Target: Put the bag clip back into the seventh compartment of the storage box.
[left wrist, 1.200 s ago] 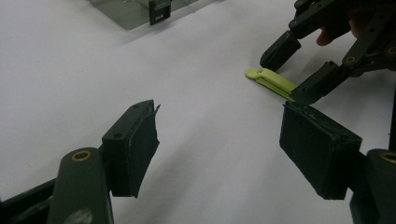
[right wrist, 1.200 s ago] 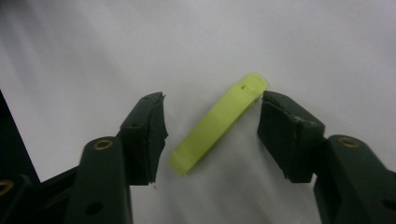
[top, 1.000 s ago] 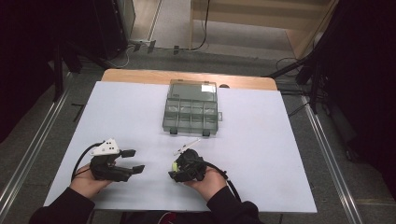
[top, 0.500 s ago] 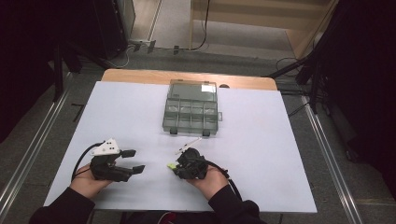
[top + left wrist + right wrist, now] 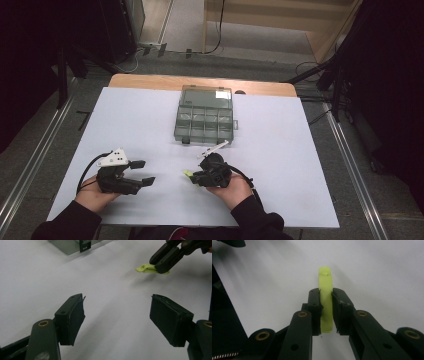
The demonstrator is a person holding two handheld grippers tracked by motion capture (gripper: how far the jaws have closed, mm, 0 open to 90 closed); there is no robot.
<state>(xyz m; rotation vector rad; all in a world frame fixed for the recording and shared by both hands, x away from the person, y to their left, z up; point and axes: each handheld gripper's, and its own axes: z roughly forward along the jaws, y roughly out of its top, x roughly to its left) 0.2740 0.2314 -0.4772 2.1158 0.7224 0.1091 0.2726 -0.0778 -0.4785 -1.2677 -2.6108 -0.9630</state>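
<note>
White surface (image 5: 300,165) is carrying a clear compartment box (image 5: 204,120) at the far middle, lying well apart from both hands. Right tongs (image 5: 192,176) are clamping a lime-green clip (image 5: 325,300) just above the sheet. Left tongs (image 5: 142,171) are sitting spread apart, holding nothing, pointing toward the clip with nothing lying between them.

The right tool (image 5: 196,176) has edged a little left — toward the left tool (image 5: 142,172) — with the yellow-green clip (image 5: 188,174).
</note>
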